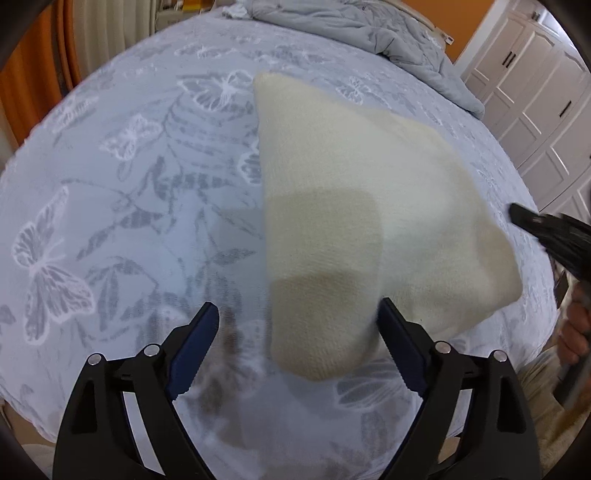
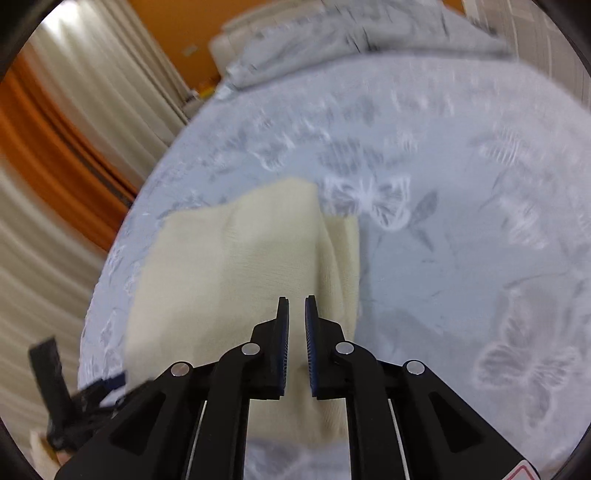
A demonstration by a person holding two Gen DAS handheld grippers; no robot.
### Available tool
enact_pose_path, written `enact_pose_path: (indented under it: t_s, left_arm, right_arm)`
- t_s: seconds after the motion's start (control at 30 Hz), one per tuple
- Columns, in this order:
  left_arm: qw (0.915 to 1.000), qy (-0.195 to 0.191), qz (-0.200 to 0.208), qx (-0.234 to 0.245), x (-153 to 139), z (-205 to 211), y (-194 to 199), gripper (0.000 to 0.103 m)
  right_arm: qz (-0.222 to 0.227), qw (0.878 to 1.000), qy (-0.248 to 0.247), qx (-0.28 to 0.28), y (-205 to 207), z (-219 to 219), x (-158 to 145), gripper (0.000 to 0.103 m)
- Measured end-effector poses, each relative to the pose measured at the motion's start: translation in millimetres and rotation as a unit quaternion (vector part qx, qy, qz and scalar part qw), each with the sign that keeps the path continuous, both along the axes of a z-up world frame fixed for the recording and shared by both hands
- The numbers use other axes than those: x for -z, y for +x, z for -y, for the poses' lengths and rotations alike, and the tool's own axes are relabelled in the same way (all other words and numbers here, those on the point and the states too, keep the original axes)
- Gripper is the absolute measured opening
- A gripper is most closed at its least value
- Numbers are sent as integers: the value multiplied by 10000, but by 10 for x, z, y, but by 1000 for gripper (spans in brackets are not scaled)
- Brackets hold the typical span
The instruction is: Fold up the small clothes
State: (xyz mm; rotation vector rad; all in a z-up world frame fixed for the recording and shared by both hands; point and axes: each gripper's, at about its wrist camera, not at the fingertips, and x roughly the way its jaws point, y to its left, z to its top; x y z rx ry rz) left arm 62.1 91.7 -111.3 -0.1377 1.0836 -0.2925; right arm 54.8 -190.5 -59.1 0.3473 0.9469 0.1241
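A cream knitted garment (image 1: 354, 206) lies partly folded on the blue butterfly-print bedspread (image 1: 129, 221). My left gripper (image 1: 297, 314) is open just above the garment's near end, one finger on each side of it, holding nothing. The right gripper shows at the right edge of the left wrist view (image 1: 546, 229), beside the garment's right corner. In the right wrist view the garment (image 2: 229, 280) lies below my right gripper (image 2: 296, 301), whose fingers stand a narrow gap apart with nothing seen between them. The left gripper (image 2: 74, 387) appears at the lower left there.
A crumpled grey duvet (image 1: 369, 29) lies at the far end of the bed. White wardrobe doors (image 1: 535, 96) stand to the right. Curtains and an orange wall (image 2: 74, 129) run along the left side of the bed.
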Motion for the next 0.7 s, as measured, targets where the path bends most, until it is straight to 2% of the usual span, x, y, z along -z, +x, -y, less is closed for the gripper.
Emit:
enact_pose_path:
  t_s: [0.1, 0.13, 0.27, 0.33, 0.4, 0.5, 0.53, 0.7]
  left_arm:
    - [9997, 188, 98, 91, -21, 67, -69, 84]
    - [9996, 241, 81, 117, -9, 91, -75, 84]
    - [9994, 318, 84, 113, -8, 118, -97, 84]
    - [9996, 261, 45, 71, -7, 97, -101, 84]
    - [9996, 276, 30, 57, 4, 90, -90, 84]
    - [9996, 286, -1, 46, 15, 97, -72, 85]
    - [9996, 290, -11, 39, 19, 96, -71, 85]
    - [9994, 327, -73, 25, 58, 71, -50, 85]
  right_arm:
    - [-723, 9962, -465, -138, -49, -46, 382, 7]
    - [-866, 9952, -428, -131, -74, -29, 545, 7]
    - [-516, 9985, -128, 156, -238, 11, 307, 11]
    - [-423, 9987, -147, 255, -240, 37, 245, 14]
    - [-642, 9968, -231, 405, -181, 104, 358, 16]
    - [-1027, 9935, 46, 485, -139, 199, 601, 18]
    - [-1135, 9924, 95, 473, -153, 183, 666, 12]
    - [-1288, 9910, -207, 282, -252, -41, 649, 12]
